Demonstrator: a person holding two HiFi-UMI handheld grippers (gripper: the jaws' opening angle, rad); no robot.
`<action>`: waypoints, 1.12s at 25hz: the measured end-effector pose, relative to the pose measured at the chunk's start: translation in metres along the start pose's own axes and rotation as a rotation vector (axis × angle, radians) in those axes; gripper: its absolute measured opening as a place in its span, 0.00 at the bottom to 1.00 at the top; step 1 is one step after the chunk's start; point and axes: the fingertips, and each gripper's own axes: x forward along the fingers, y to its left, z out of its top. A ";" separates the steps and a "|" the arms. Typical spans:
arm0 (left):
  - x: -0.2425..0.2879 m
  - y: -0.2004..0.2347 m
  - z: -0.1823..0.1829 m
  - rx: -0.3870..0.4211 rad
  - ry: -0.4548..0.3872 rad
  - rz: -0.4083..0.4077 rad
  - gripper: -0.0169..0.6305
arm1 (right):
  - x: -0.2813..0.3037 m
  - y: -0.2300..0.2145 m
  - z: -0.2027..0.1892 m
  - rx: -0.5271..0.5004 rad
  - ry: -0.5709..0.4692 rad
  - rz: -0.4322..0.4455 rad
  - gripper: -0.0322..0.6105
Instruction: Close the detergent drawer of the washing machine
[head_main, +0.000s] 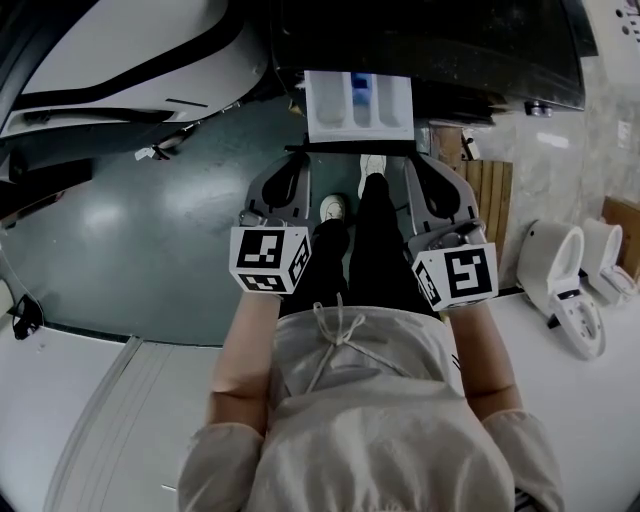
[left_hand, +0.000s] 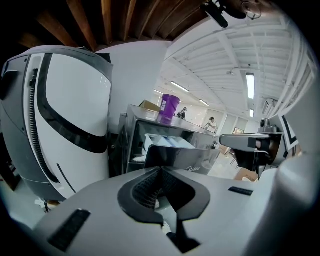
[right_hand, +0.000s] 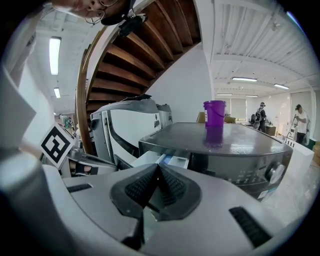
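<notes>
Nearest, the left gripper (left_hand: 162, 168) and right gripper (right_hand: 157, 165) each have their jaws pressed together on nothing, tips aimed at the detergent drawer (head_main: 358, 105). It stands pulled out from the dark washing machine (head_main: 450, 50). I judge the push goes best with both closed tips set evenly on the drawer's front, driving straight in so it does not skew. A purple bucket (right_hand: 214, 113) sits on the machine's glossy top. Below lies a teal floor (head_main: 150, 230), and beyond are a wooden stair underside (right_hand: 145, 45) and a bright hall.
</notes>
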 end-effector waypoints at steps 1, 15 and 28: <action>0.004 0.002 0.003 -0.001 -0.004 0.006 0.05 | 0.003 -0.001 0.001 -0.006 0.002 0.008 0.06; 0.053 0.029 0.041 -0.028 -0.009 0.063 0.05 | 0.058 -0.023 0.032 -0.028 -0.004 0.068 0.06; 0.079 0.044 0.061 -0.051 -0.026 0.101 0.05 | 0.091 -0.038 0.045 -0.025 -0.006 0.103 0.06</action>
